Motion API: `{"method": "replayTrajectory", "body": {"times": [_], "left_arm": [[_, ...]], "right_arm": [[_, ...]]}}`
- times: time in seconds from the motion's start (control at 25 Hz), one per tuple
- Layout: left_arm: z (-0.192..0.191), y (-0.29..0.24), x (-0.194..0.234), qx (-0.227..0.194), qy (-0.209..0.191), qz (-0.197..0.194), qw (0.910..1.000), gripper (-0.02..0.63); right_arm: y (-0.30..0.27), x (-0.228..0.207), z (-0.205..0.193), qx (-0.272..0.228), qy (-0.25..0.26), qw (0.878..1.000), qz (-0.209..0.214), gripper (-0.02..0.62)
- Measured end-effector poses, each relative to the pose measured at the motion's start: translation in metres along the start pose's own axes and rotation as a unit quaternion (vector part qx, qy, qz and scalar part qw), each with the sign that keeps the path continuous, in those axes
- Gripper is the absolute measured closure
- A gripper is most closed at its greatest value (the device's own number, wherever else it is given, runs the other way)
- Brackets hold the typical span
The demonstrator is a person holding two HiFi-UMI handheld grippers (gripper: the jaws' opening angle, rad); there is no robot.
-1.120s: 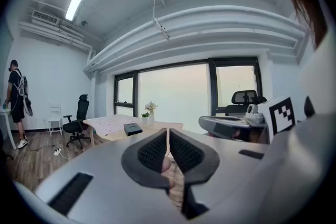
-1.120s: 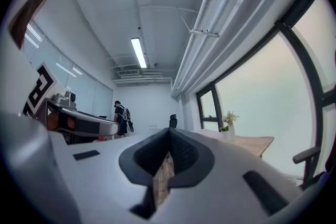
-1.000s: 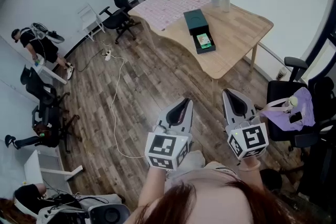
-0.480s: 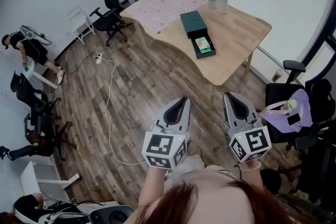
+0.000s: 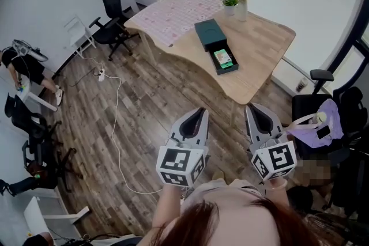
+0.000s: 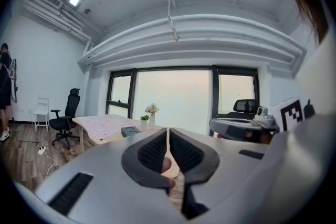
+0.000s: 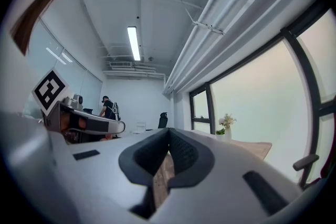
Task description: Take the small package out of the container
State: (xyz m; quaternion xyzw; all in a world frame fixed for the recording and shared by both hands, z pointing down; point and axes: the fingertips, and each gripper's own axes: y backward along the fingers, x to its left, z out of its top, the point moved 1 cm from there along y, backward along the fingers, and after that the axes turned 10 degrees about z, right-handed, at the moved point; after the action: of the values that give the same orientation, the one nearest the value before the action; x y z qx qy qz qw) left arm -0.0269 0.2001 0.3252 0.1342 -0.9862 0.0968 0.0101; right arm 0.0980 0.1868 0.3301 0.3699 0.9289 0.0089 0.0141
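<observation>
Package [image 5: 222,58], small and green, lies in the open dark container [image 5: 209,31] on the wooden table [image 5: 259,37], well apart at twelve o'clock from the pair of grippers. Left gripper [image 5: 196,115] and right gripper [image 5: 256,112] are both clenched on nothing, above the floor [image 5: 132,124].

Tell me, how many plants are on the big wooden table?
2. A small green potted plant and a white vase of flowers stand side by side at the table's far edge, near the window. None looks hidden.
</observation>
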Motion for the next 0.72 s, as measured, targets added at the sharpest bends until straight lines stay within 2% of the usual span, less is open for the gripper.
{"method": "replayTrajectory", "body": {"times": [0.28, 0.72], "left_arm": [[0.001, -0.018, 0.021, 0.005, 0.005, -0.021, 0.9998, 0.586], [0.005, -0.063, 0.033, 0.009, 0.003, -0.041, 0.9991, 0.586]], "right_arm": [[-0.021, -0.005, 0.000, 0.010, -0.001, 1.000, -0.025, 0.595], [-0.058, -0.031, -0.007, 0.022, 0.006, 0.999, -0.037, 0.594]]}}
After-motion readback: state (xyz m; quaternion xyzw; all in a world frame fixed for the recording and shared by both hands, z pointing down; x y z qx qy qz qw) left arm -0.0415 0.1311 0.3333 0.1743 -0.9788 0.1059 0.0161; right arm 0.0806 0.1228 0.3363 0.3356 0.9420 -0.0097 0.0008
